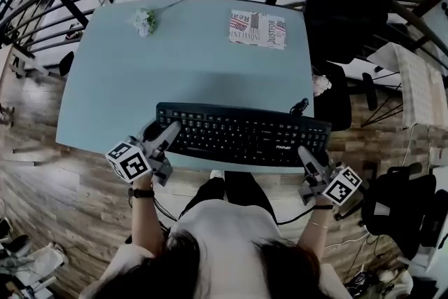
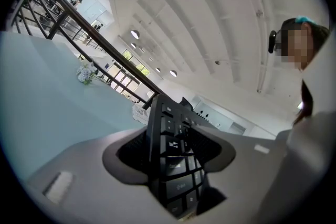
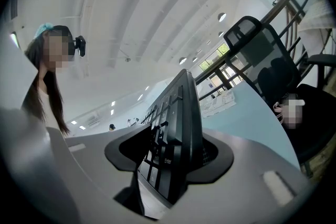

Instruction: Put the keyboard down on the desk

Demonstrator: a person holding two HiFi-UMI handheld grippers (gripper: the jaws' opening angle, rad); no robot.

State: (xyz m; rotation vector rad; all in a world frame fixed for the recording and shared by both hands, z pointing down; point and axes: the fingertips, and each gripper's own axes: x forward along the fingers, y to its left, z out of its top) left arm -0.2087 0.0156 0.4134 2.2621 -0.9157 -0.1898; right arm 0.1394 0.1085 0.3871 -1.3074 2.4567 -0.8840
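A pale blue rectangular table [image 1: 126, 94] fills the middle of the head view. A black plastic keyboard [image 1: 241, 133] stretches along its near edge, seemingly flat on the top, though contact cannot be confirmed. The left gripper [image 1: 170, 131] has its fingers clamped on the keyboard's left end, the right gripper [image 1: 306, 153] on its right end. Near the far edge lie a printed paper booklet [image 1: 257, 29] and, well to its left, a small white flower sprig [image 1: 145, 21].

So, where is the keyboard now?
In the head view the keyboard is along the desk's near edge, just in front of the person, with the left gripper clamped on its left end and the right gripper on its right end.
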